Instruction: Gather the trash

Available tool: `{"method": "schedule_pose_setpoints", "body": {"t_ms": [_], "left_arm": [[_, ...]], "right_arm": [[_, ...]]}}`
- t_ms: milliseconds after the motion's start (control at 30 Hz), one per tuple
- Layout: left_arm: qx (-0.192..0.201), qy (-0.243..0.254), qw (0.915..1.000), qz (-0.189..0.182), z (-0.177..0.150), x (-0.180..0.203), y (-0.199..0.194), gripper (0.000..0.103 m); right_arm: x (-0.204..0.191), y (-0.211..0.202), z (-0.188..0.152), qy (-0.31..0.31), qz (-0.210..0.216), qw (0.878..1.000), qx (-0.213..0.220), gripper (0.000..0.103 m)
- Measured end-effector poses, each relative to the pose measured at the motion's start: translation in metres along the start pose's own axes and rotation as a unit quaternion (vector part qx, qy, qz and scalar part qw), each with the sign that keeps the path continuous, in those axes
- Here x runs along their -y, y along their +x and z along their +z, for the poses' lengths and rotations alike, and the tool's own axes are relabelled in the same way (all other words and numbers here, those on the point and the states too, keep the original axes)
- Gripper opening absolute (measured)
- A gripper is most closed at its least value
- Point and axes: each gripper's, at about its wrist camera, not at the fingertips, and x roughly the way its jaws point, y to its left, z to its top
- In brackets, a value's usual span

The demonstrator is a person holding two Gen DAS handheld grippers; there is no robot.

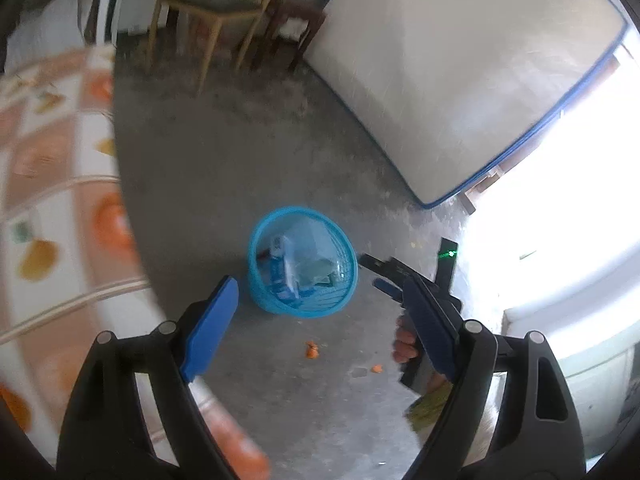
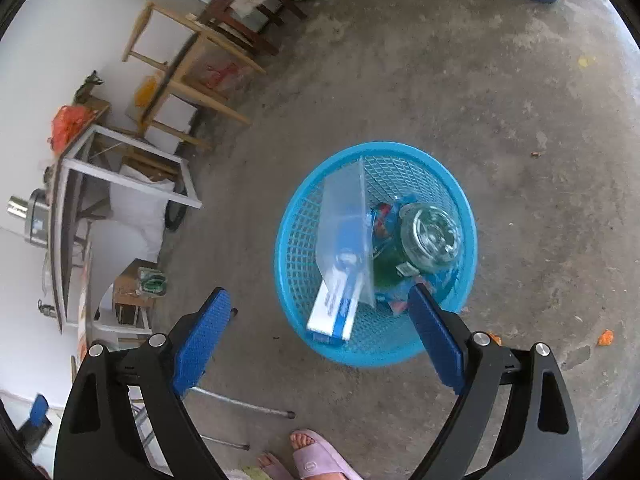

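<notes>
A blue mesh waste basket (image 2: pixel 296 264) stands on the concrete floor. It holds a clear plastic bag (image 2: pixel 344 216), a white and blue box (image 2: pixel 332 316), a green bottle (image 2: pixel 432 236) and wrappers. My right gripper (image 2: pixel 320 312) is open and empty, above the basket's near rim. In the left wrist view the basket (image 1: pixel 256 268) is ahead on the floor. My left gripper (image 1: pixel 320 300) is open and empty above the floor. The right gripper (image 1: pixel 386 276) shows at the right in that view.
Orange scraps (image 1: pixel 312 350) lie on the floor near the basket, also seen in the right wrist view (image 2: pixel 606 337). A table with an orange patterned cloth (image 1: pixel 52 216) is at the left. A mattress (image 1: pixel 460 68) leans at the back. Wooden stools (image 2: pixel 188 76) stand by the wall. A foot in a pink slipper (image 2: pixel 316 456) is below.
</notes>
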Motion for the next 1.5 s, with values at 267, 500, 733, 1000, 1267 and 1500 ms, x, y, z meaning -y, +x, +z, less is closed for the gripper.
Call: {"method": "schedule_pose_setpoints", "body": {"t_ms": [267, 500, 733, 1000, 1267, 1500], "left_arm": [[0.06, 0.024, 0.9969, 0.045, -0.062, -0.056, -0.117, 0.084], [0.089, -0.018, 0.9924, 0.083, -0.114, -0.109, -0.186, 0.085], [0.129, -0.029, 0.9846, 0.115, -0.138, -0.13, -0.214, 0.086], [0.167, -0.043, 0.9625, 0.21, -0.178, -0.161, -0.252, 0.089], [0.161, -0.143, 0.9496, 0.228, -0.205, -0.234, -0.277, 0.089], [0.13, -0.181, 0.9392, 0.261, -0.211, -0.274, -0.266, 0.09]], "right_arm": [[-0.029, -0.093, -0.05, -0.081, 0.019, 0.996, 0.036, 0.088], [-0.111, -0.14, -0.095, -0.185, 0.062, 0.98, 0.035, 0.088], [-0.241, -0.15, -0.145, -0.324, 0.095, 0.941, 0.031, 0.089], [-0.377, -0.124, -0.24, -0.473, 0.07, 0.878, 0.002, 0.094], [-0.445, -0.122, -0.316, -0.546, 0.026, 0.836, 0.046, 0.096], [-0.474, -0.122, -0.343, -0.572, -0.01, 0.818, 0.066, 0.096]]}}
